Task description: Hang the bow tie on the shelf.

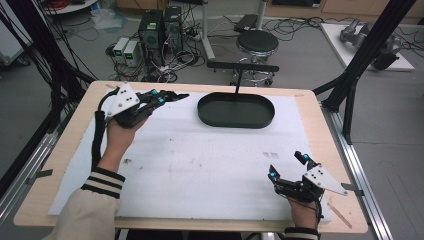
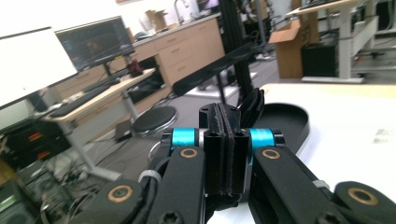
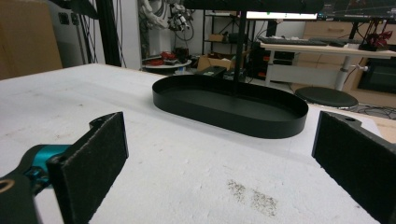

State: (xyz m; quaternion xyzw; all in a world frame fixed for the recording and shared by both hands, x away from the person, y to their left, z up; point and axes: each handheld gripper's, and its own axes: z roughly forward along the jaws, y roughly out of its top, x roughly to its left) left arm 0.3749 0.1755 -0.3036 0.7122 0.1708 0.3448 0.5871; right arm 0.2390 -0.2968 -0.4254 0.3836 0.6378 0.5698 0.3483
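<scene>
Looking down from the high view, the left gripper [image 1: 176,95] is held up over the far left part of the table [image 1: 60,150], and its jaws are pressed flat together with nothing between them; you can see that clearly in the left gripper view, where the two black pads [image 2: 224,140] meet face to face. Its tips point toward the black oval tray [image 1: 236,111], which sits on the white foam sheet [image 1: 200,165] at the far middle of the table, just beside those tips but not touching them. A thin black post with a crossbar [image 1: 242,66] rises from the tray. The right gripper [image 1: 286,166] sits low at the near right corner, well apart from the tray, with its jaws spread wide and nothing in them. In the right gripper view the tray [image 3: 230,106] lies straight ahead between the two open pads [image 3: 95,158], farther off across the foam, and it looks empty inside.
</scene>
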